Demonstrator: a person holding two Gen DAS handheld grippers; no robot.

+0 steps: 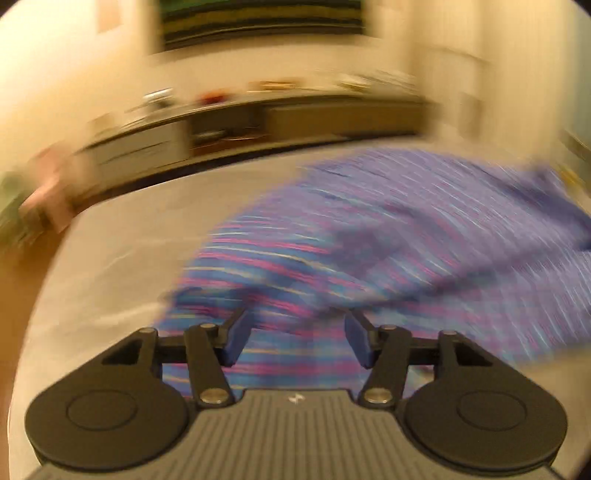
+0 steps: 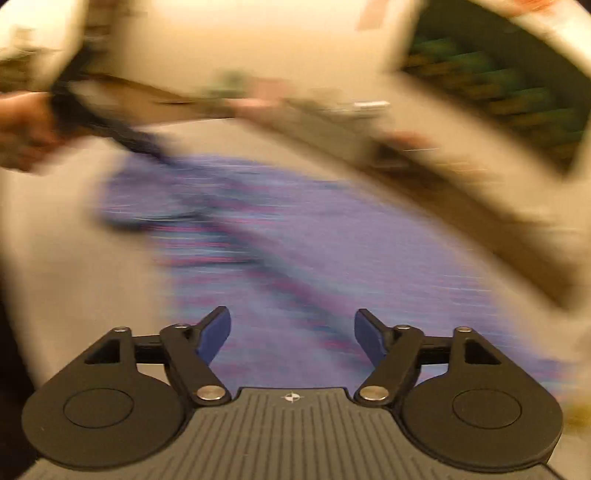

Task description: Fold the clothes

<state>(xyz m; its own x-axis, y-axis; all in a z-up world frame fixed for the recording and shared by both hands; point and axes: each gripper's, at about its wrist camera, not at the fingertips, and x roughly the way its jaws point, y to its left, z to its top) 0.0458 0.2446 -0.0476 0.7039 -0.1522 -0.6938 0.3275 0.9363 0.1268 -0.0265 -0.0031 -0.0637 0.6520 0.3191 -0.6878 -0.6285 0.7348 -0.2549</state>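
A purple, blue and pink striped garment (image 1: 388, 236) lies spread and rumpled on a pale surface (image 1: 122, 258). My left gripper (image 1: 295, 325) hangs just above its near edge, open, with nothing between the fingers. In the right wrist view the same garment (image 2: 314, 251) stretches ahead and below my right gripper (image 2: 291, 325), which is also open and empty. At the far left of that view a hand (image 2: 22, 129) holds the other gripper (image 2: 96, 125), a dark blurred shape touching the garment's far end. Both views are strongly motion-blurred.
A long low dark cabinet (image 1: 258, 122) with small items on top runs along the far wall. A framed dark picture (image 1: 258, 22) hangs above it. The pale surface (image 2: 74, 258) shows bare to the left of the garment. A brown floor edge (image 1: 22, 280) lies at left.
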